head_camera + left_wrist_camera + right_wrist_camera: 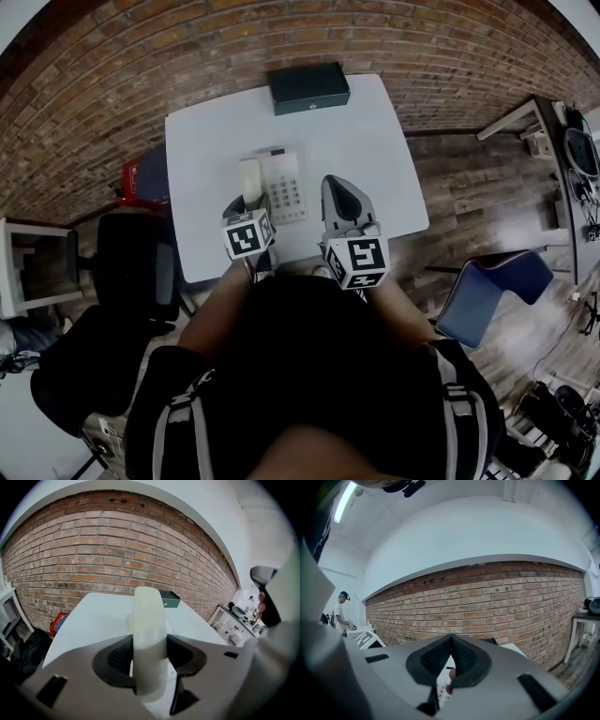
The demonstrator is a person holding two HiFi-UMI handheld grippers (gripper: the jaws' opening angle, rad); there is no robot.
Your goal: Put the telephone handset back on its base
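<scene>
The white telephone base (286,186), with a grey keypad, lies in the middle of the white table (375,159). The white handset (250,181) is over the base's left side; I cannot tell whether it rests on it. My left gripper (251,202) is shut on the handset (149,630), which stands up between the dark pads (117,656) of the left gripper (149,657). My right gripper (340,186) hovers just right of the base, shut with nothing in it. In the right gripper view the right gripper (451,641) has its tips touching, and a bit of keypad (443,691) shows below them.
A dark green box (309,87) sits at the table's far edge by the brick wall. A black chair (131,272) stands left of the table, a blue chair (492,291) to the right, and a red item (131,176) by the left edge.
</scene>
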